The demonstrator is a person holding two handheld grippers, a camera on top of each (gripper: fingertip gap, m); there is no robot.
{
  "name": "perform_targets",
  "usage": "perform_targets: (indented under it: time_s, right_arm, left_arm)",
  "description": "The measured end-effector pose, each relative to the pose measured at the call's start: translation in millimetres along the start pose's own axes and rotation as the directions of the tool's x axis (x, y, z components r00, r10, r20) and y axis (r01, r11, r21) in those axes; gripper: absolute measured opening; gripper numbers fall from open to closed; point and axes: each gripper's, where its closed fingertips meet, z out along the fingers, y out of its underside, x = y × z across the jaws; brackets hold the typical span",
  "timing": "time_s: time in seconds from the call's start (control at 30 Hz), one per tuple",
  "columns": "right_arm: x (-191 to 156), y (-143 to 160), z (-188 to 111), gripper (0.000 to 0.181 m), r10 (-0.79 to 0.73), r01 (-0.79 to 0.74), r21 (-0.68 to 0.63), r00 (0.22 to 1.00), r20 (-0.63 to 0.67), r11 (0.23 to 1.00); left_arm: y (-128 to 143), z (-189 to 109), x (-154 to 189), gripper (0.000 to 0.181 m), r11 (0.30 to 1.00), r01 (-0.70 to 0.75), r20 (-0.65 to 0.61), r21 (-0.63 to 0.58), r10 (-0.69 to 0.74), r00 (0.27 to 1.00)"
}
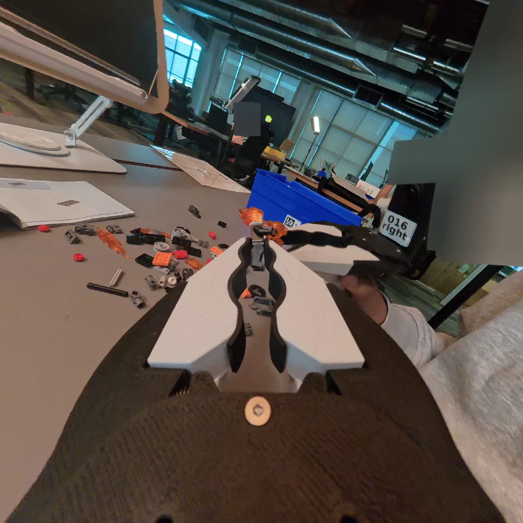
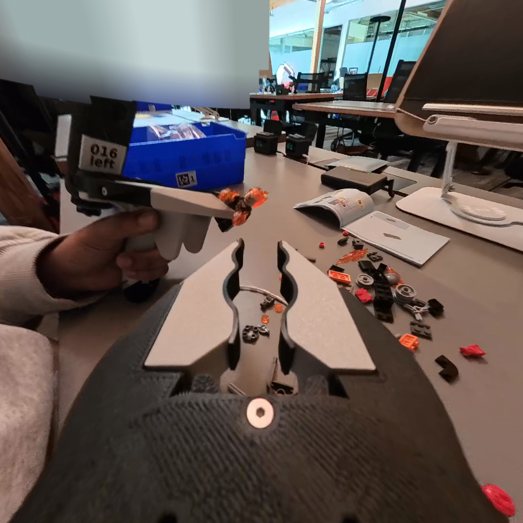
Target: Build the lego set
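Left fingers: clamped on the little figure, pinching its grey legs so it stays steady up in the air.
Little figure: above the surface, close to the blue bin, with orange flame bits on top.
Right fingers: spread apart and empty, just below the little figure. I think they wait there to add or fix a part.
Loose pieces: spread on the surface, away from the blue bin, easy to reach.
Booklet: lies open past the loose pieces, likely to show the steps.
Left view only: how the legs sit between the fingers.
Right view only: the hand holding the left tool, and the gap between the empty fingers.
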Motion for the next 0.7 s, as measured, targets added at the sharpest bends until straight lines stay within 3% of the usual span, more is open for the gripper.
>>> perform_targets:
  time_s: [0.4,0.7]
  right_arm:
    - [7,-20,-14,0.028,0.258,-0.277,0.128,0.955,0.148,0.952]
    - [-1,-18,-12,0.029,0.253,-0.275,0.105,0.949,0.186,0.956]
  left_arm:
    - [8,6,14,0.005,0.995,-0.091,-0.037,-0.05,0.089,0.995]
    - [9,7,19,0.005,0.994,-0.094,-0.064,-0.05,0.091,0.994]
